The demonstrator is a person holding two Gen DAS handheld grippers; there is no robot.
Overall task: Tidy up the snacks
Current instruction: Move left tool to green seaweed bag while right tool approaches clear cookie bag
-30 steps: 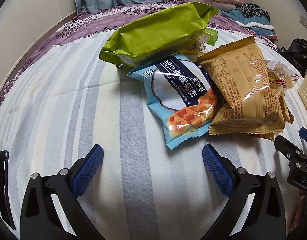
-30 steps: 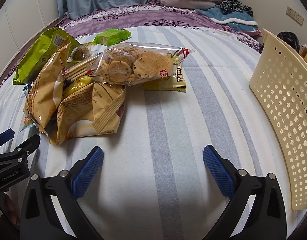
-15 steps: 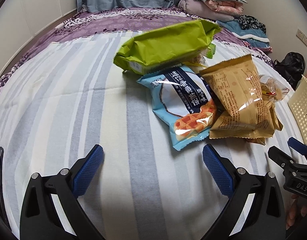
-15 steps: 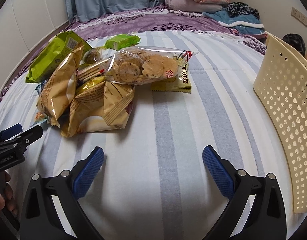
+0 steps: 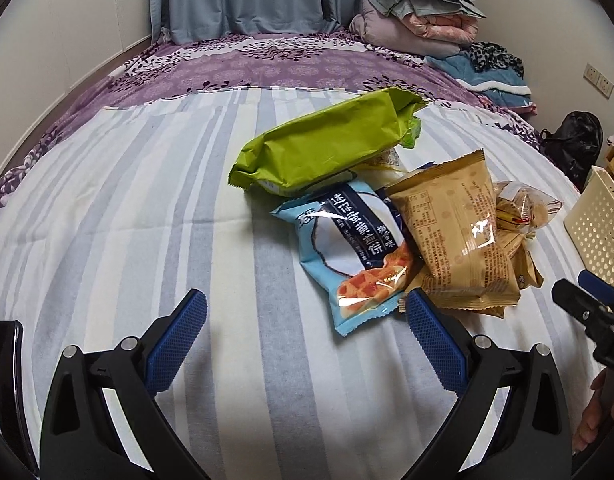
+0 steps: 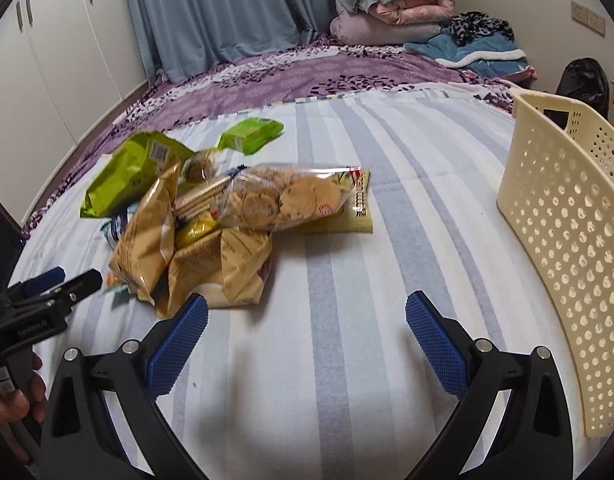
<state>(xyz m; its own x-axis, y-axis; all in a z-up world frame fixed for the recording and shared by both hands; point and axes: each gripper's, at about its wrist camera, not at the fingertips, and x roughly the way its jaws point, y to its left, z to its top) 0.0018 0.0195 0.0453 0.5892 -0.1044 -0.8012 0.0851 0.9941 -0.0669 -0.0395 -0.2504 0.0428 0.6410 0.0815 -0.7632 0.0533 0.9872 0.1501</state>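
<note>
1. Right now we hold the left gripper point(image 5: 305, 316) over the striped bed point(image 5: 127, 208), jaws wide apart and empty.
2. Our right gripper point(image 6: 306, 317) hovers likewise, jaws spread, gripping nothing.
3. We see the snacks heaped mid-bed: a green bag point(image 5: 327, 146) leaning on a blue waffle packet point(image 5: 349, 248), a tan packet point(image 5: 455, 240) overlapping that one.
4. A clear cookie bag point(image 6: 283, 200) tops the pile.
5. We find the cream basket point(image 6: 567, 216) at the bed's right edge, well apart from the pile.
</note>
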